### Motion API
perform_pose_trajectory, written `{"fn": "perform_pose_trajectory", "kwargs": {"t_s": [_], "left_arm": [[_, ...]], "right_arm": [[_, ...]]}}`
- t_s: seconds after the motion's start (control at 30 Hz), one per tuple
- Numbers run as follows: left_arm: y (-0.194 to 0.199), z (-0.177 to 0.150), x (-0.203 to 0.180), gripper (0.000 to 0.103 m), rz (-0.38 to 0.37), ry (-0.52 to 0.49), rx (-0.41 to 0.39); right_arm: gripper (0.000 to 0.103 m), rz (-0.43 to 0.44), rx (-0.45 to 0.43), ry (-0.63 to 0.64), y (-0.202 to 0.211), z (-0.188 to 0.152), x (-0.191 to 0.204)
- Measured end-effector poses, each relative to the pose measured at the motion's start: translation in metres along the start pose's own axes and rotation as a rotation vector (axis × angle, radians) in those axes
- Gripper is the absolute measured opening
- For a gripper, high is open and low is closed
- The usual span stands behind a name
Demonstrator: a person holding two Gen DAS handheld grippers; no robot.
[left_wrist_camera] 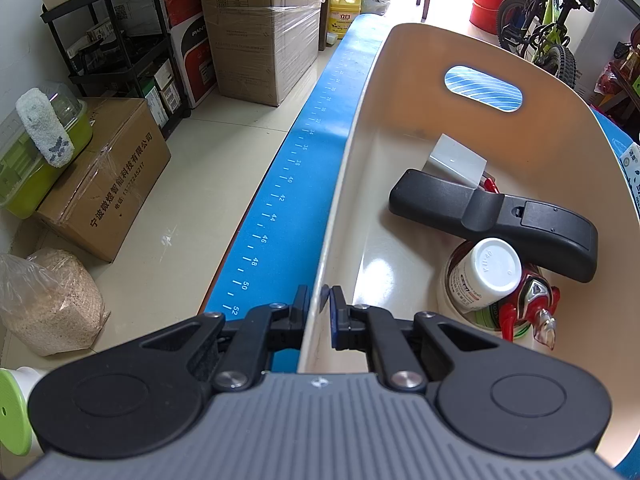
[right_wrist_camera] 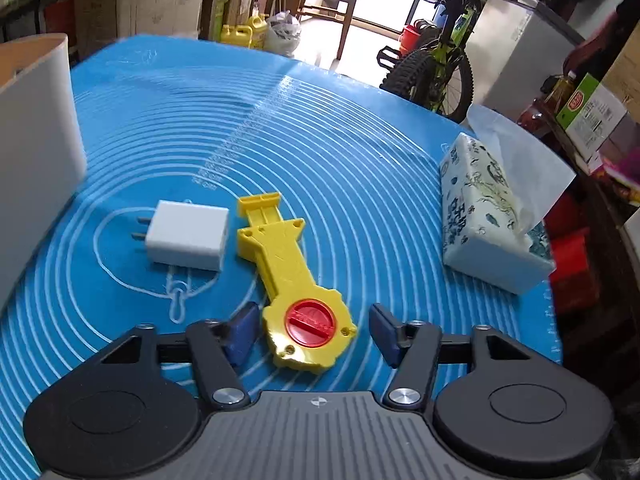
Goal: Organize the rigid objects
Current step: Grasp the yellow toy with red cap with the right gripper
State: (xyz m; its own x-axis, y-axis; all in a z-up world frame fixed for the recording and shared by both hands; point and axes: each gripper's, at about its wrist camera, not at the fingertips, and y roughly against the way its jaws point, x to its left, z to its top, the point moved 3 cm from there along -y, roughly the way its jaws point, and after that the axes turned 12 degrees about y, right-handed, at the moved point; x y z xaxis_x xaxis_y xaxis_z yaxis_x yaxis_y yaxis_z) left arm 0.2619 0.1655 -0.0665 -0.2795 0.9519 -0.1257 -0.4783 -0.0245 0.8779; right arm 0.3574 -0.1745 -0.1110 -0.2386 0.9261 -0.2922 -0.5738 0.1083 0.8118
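Yellow plastic toy launcher with a red dial is lying flat on the blue mat, and its round end sits right between the fingers of the right gripper, which are spread wide and not touching it. Just beside it on the left there's a white charger plug, also on the mat, and off to the right a patterned tissue box. Over on the other side, the left gripper is pinched onto the rim of the beige bin, one finger inside, one outside. Inside the bin: a black remote, a white-capped bottle, a red toy figure and a white card, all piled at one end.
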Motion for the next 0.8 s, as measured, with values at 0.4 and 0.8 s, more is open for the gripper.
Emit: {"fn": "perform_pose_trajectory", "kwargs": {"t_s": [0.4, 0.8], "left_arm": [[0.000, 0.000, 0.000, 0.012, 0.000, -0.001, 0.000], [0.000, 0.000, 0.000, 0.012, -0.001, -0.001, 0.000]], "right_arm": [[0.054, -0.049, -0.131, -0.027, 0.024, -0.009, 0.018], [0.054, -0.084, -0.206, -0.028, 0.058, -0.001, 0.010]]}}
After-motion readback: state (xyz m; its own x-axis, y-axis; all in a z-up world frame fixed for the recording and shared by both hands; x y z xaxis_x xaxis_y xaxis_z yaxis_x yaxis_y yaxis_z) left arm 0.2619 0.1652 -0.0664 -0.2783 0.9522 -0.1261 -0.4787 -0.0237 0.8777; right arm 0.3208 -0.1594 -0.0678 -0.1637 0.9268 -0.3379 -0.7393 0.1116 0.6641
